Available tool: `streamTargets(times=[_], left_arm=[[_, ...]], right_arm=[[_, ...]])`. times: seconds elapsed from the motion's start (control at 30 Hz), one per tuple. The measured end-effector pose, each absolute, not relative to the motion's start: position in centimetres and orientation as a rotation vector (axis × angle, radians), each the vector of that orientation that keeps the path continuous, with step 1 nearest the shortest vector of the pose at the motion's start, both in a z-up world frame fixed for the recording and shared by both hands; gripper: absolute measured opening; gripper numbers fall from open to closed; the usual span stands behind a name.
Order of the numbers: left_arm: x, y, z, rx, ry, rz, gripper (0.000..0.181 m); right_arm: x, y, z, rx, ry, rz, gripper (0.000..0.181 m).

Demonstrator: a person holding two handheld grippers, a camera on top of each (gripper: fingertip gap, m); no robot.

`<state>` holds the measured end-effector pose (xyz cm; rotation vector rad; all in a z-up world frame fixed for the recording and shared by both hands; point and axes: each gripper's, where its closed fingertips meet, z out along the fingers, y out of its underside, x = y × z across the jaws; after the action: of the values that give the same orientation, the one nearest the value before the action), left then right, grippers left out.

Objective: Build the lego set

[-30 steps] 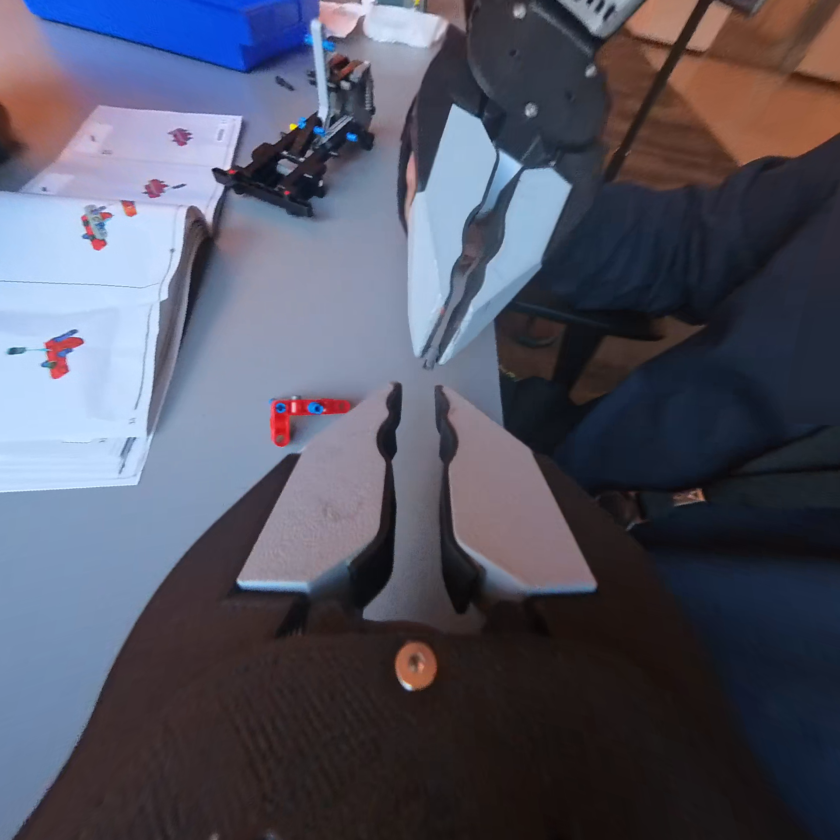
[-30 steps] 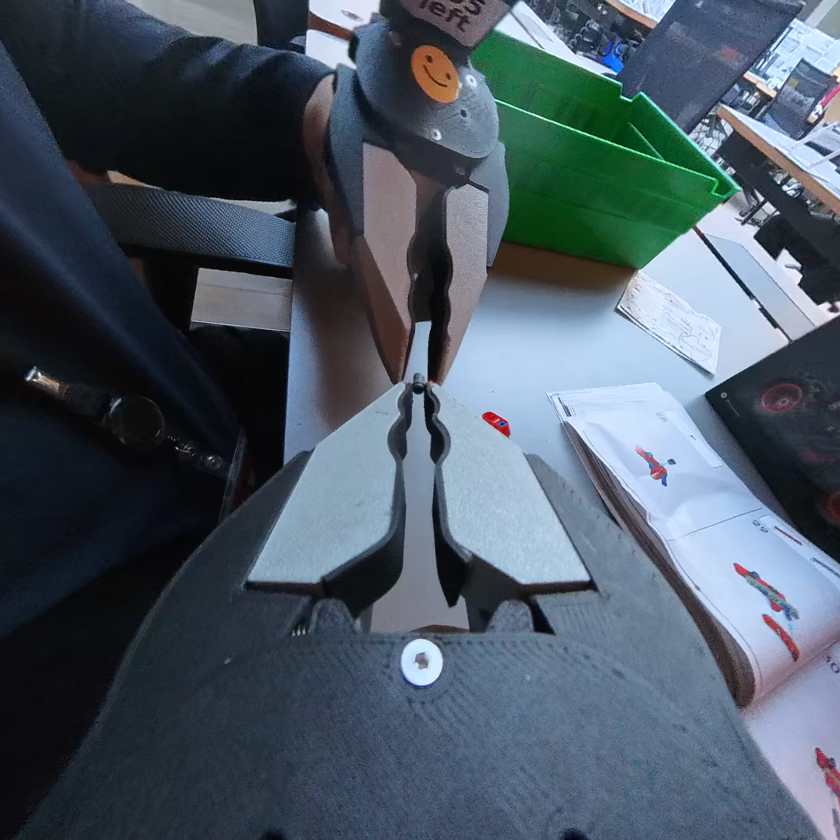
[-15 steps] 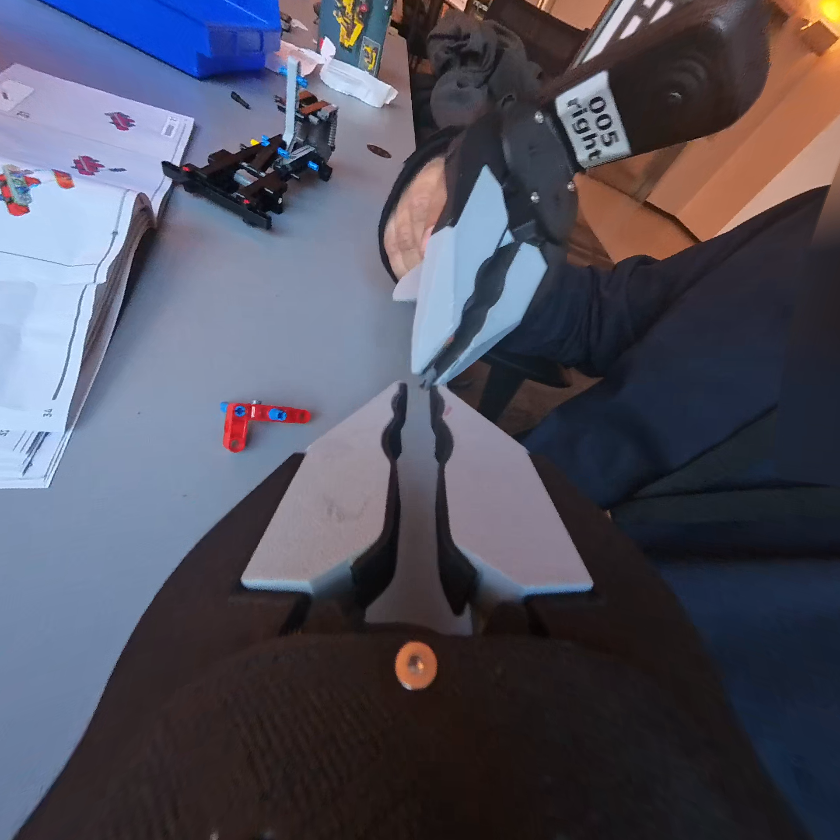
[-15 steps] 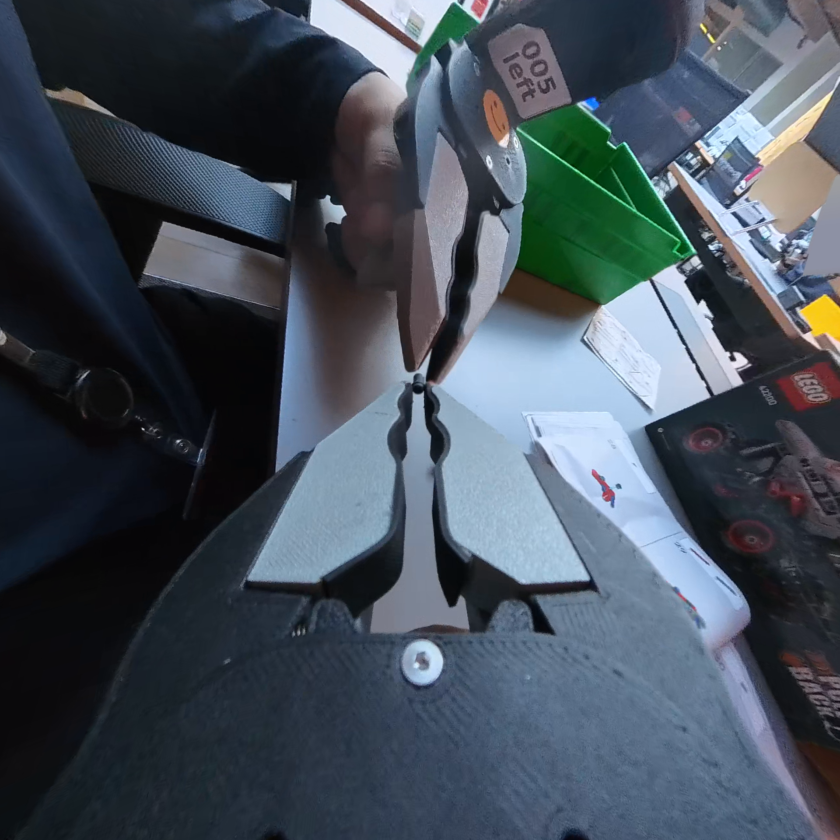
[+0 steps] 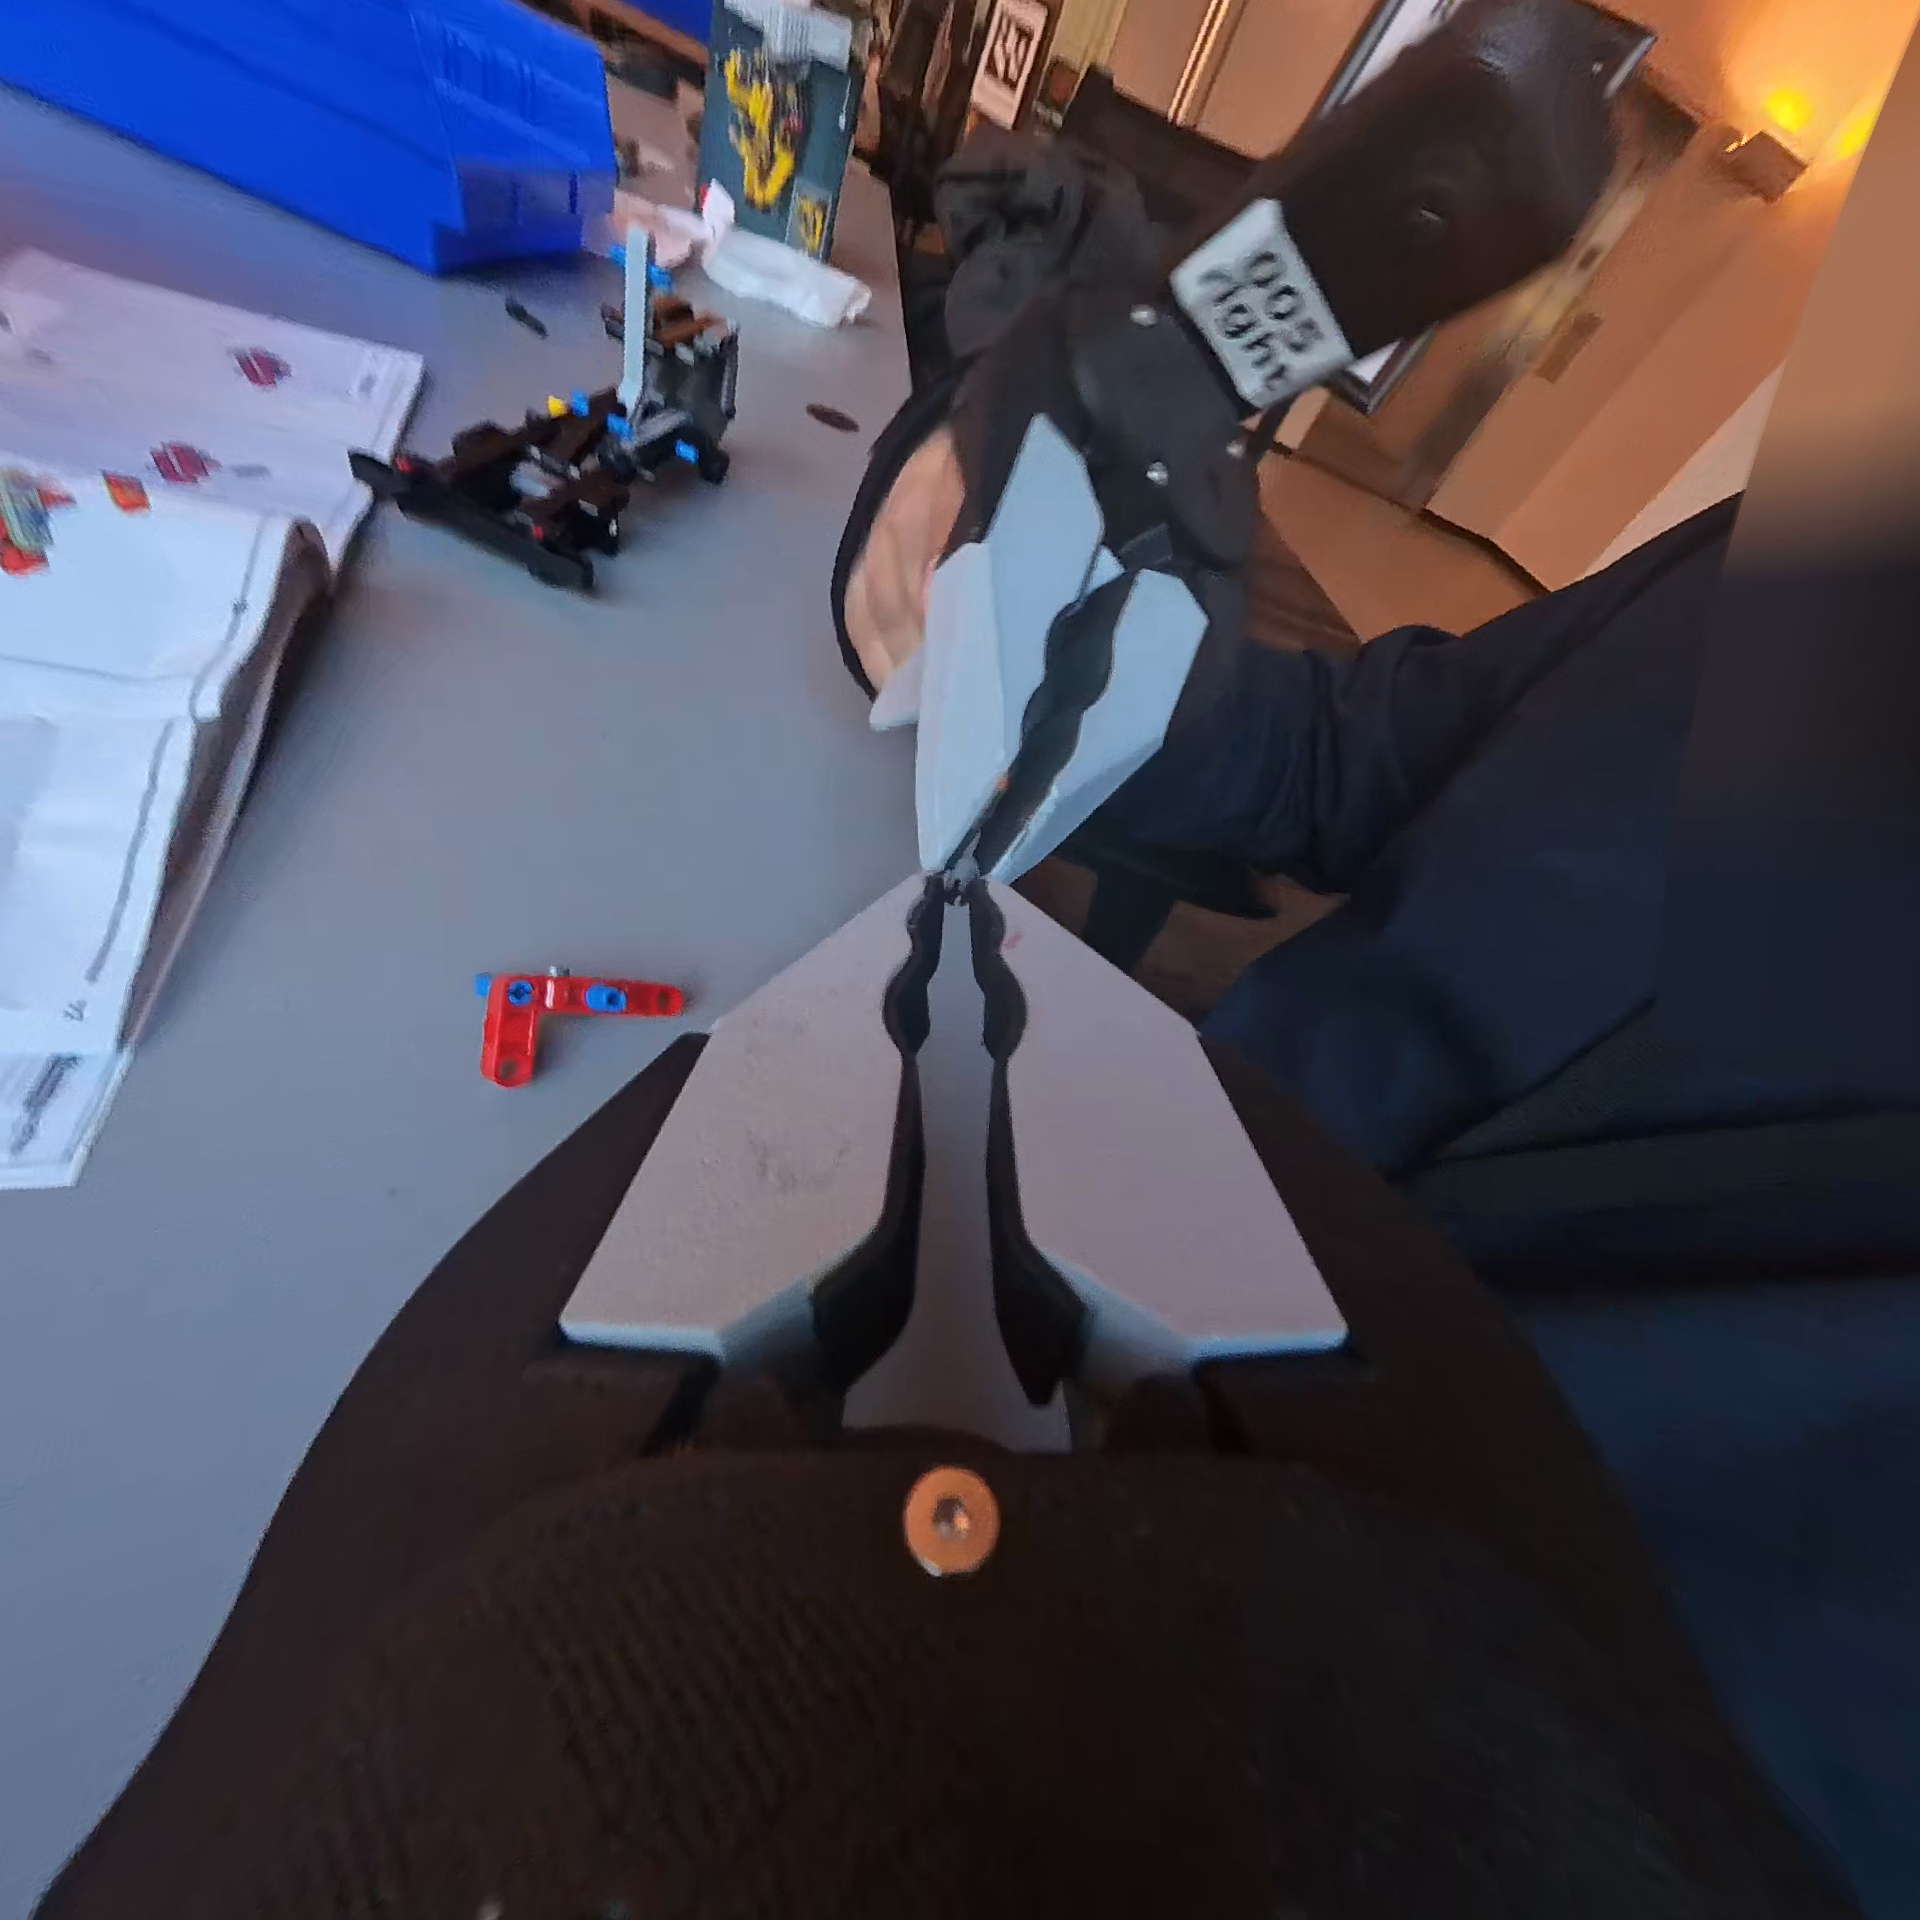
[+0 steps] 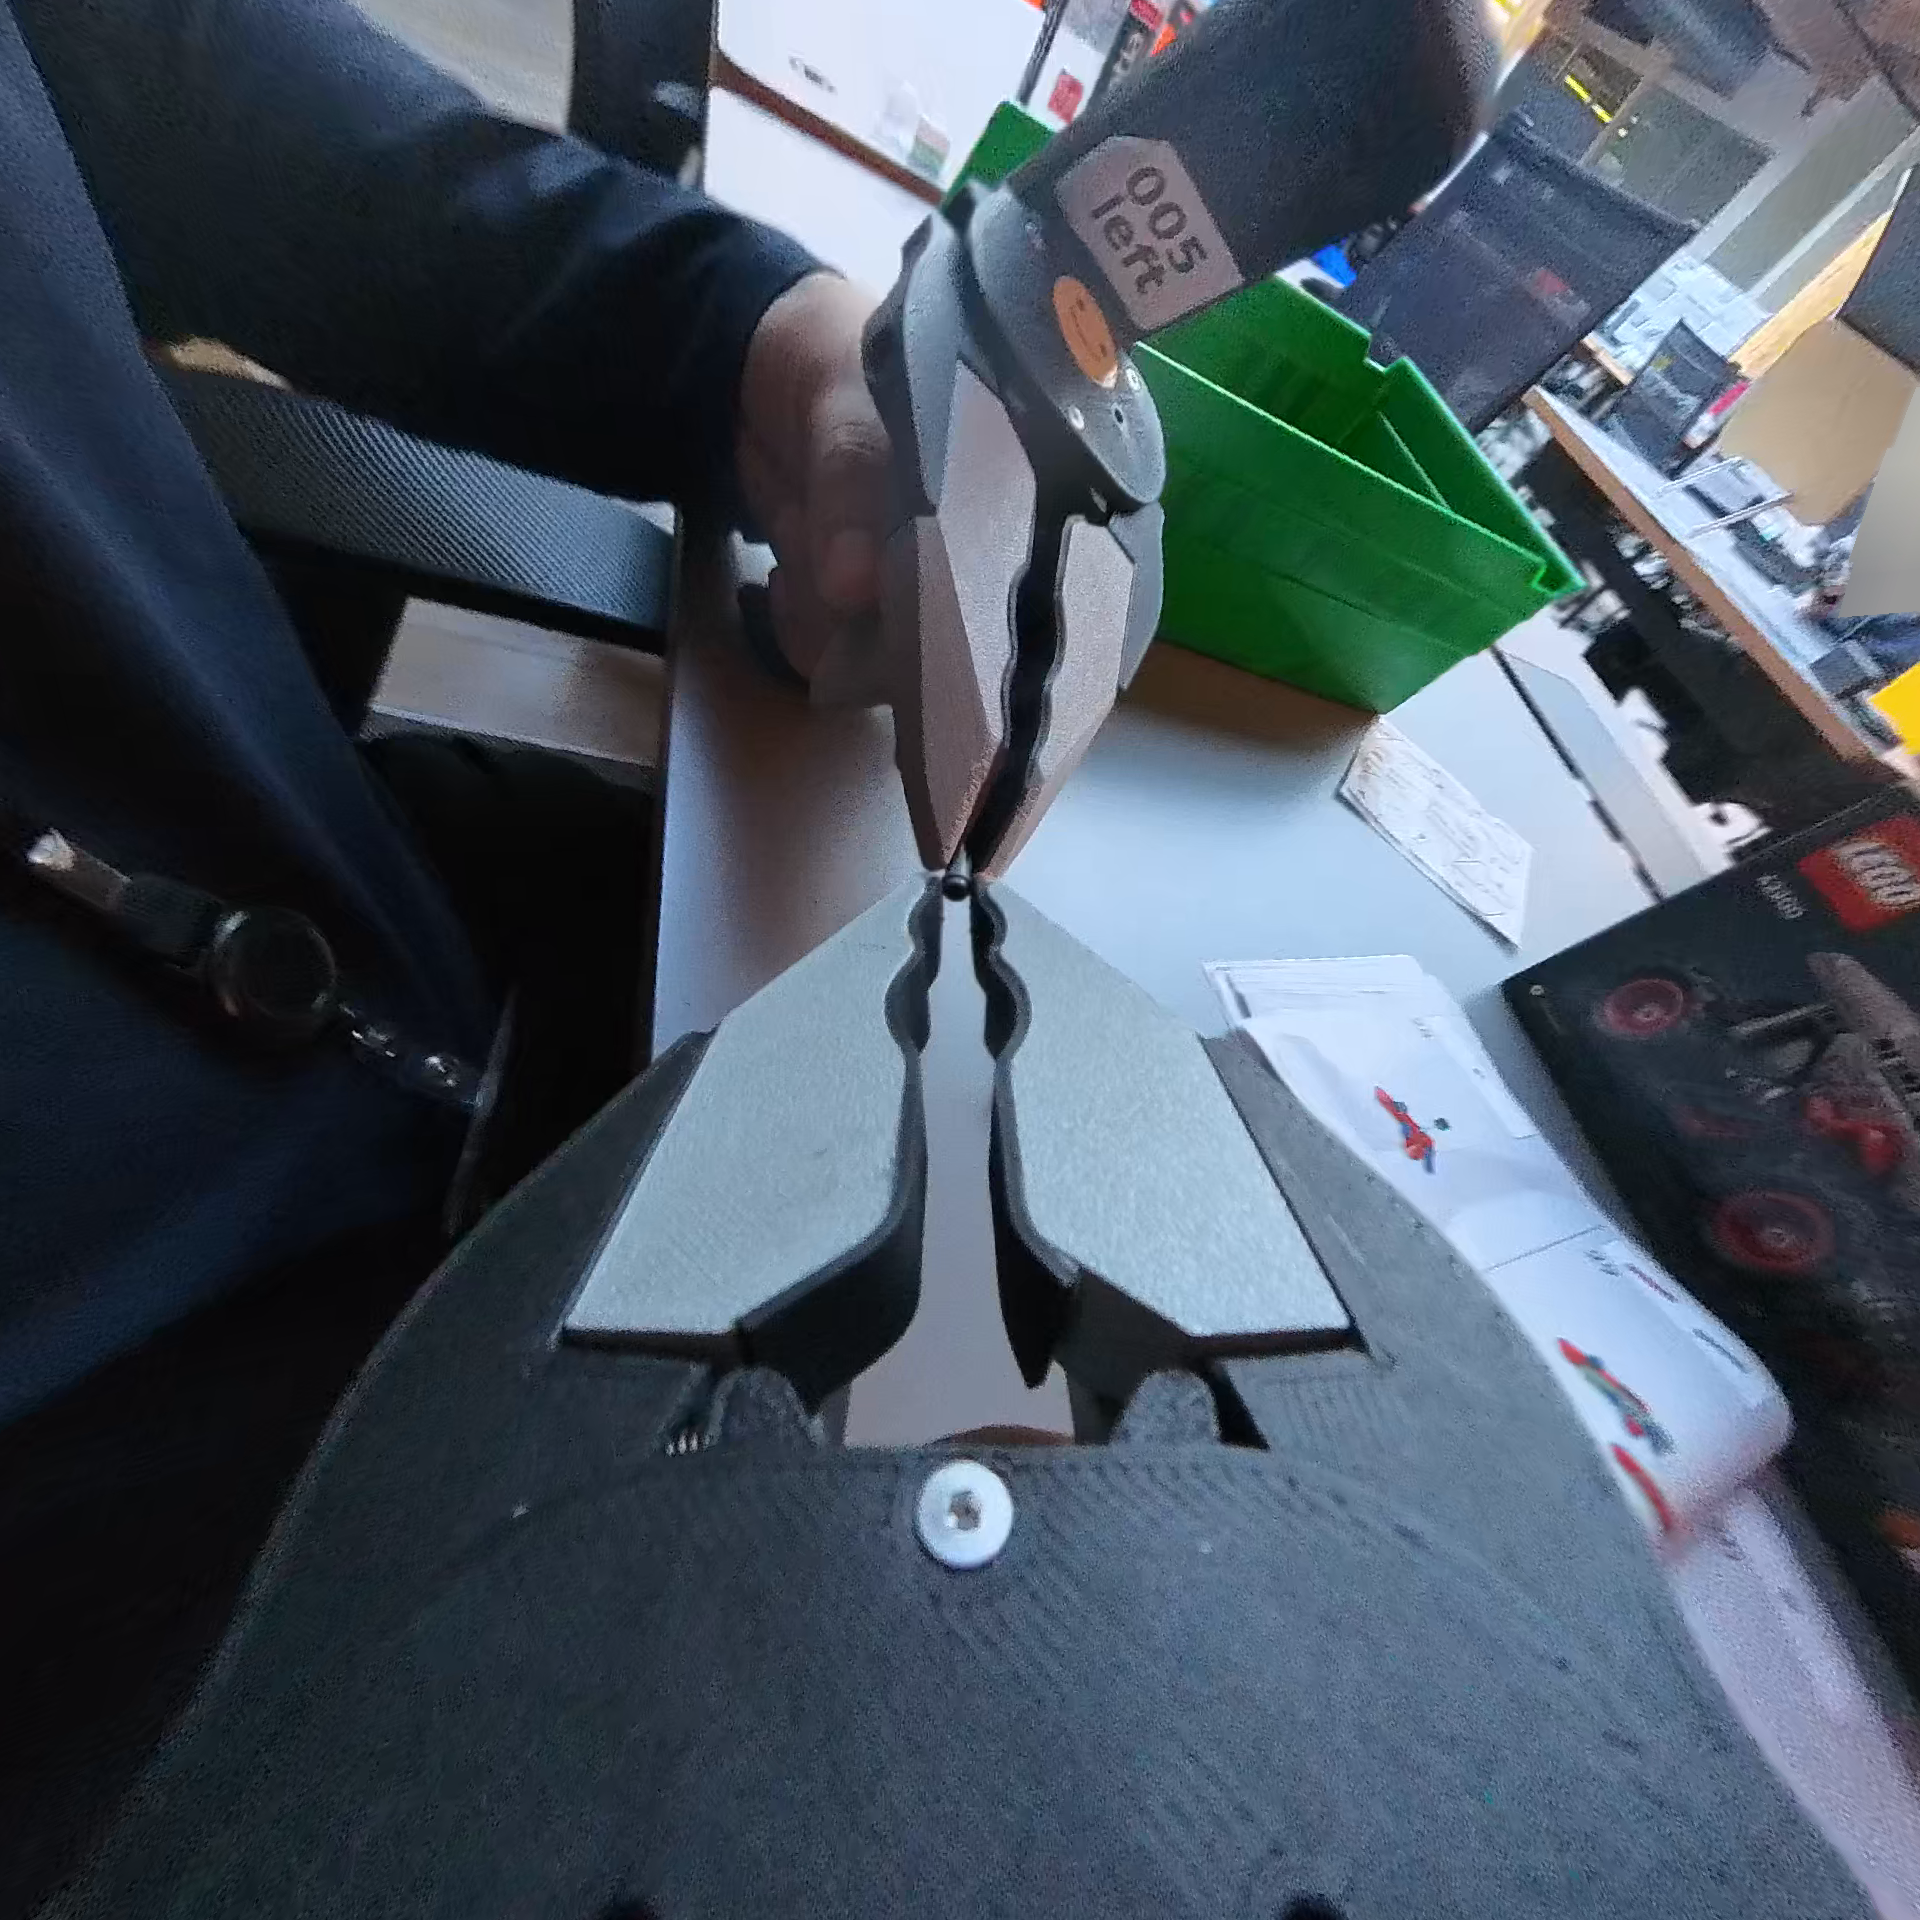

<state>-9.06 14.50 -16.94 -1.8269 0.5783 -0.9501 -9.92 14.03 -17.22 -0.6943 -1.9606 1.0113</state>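
Observation:
My left gripper (image 5: 951,885) and right gripper (image 6: 954,896) meet tip to tip above the grey table's near edge. A small black pin (image 6: 956,883) sits between their tips, and both grippers are shut on it. In the left wrist view the pin (image 5: 952,881) is a dark speck where the right gripper (image 5: 961,860) comes down from above. The left gripper (image 6: 964,854) shows likewise in the right wrist view. A red L-shaped piece (image 5: 540,1013) with blue pins lies on the table to the left. The partly built black model (image 5: 561,468) stands farther back.
An open instruction booklet (image 5: 125,623) lies at the left and shows again in the right wrist view (image 6: 1455,1143). A blue bin (image 5: 312,125) is at the back, and there is a green bin (image 6: 1299,540). A black set box (image 6: 1766,1091) and a loose sheet (image 6: 1439,842) lie beyond. The person's dark sleeves and chair flank the table edge. Only a small space, under 4 cm, lies between the two pairs of fingers. The partly built black model (image 5: 561,468) is about equally far from each gripper, around 25 cm.
My left gripper's jaws have narrowed from open to shut on the pin that the right gripper holds. Both grippers have tilted and come tip to tip.

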Motion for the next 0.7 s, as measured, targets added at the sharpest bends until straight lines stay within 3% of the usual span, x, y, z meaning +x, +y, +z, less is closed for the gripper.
streamTargets(times=[0.43, 0.7], left_arm=[[-9.6, 15.4, -15.1, -1.567, 0.727, -0.377, 0.002], [-9.3, 15.5, -14.8, -1.510, 0.753, -0.245, 0.002]], right_arm=[[-9.9, 14.8, -15.1, -1.197, -1.879, 1.669, 0.004], [-10.0, 14.8, -14.8, -1.254, -1.838, 1.772, 0.001]])
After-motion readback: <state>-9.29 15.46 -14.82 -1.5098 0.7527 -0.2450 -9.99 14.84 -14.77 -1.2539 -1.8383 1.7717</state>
